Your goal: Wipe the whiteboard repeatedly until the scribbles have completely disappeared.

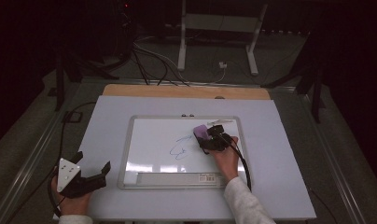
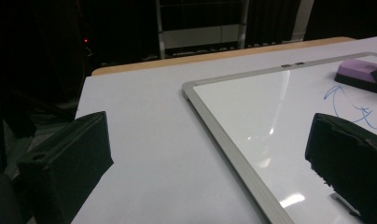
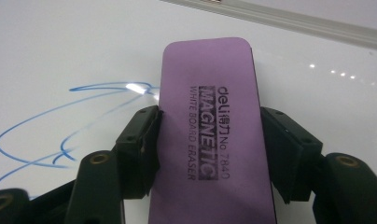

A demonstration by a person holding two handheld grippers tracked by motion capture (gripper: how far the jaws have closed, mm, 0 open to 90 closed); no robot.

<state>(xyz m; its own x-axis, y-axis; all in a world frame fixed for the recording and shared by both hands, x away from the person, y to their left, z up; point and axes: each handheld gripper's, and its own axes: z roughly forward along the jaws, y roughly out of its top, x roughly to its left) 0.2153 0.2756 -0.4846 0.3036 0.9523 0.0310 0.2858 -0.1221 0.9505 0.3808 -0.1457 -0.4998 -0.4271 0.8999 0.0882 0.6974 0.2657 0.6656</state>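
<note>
The right tool point(image 3: 210, 140) grips the purple rectangular magnetic eraser point(image 3: 210, 121) by its long sides, pressed onto the silver-framed whiteboard point(image 1: 130, 140) just beside the blue marker scribble point(image 1: 179, 148). The scribble looks mostly unwiped, so erasing seems barely begun. The left tool point(image 1: 94, 164) rests open and empty on the desk beside the whiteboard's near corner.

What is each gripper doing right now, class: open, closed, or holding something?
Left gripper: open, holding nothing, beside the whiteboard.
Right gripper: closed on the purple whiteboard eraser, next to the blue scribble.
</note>
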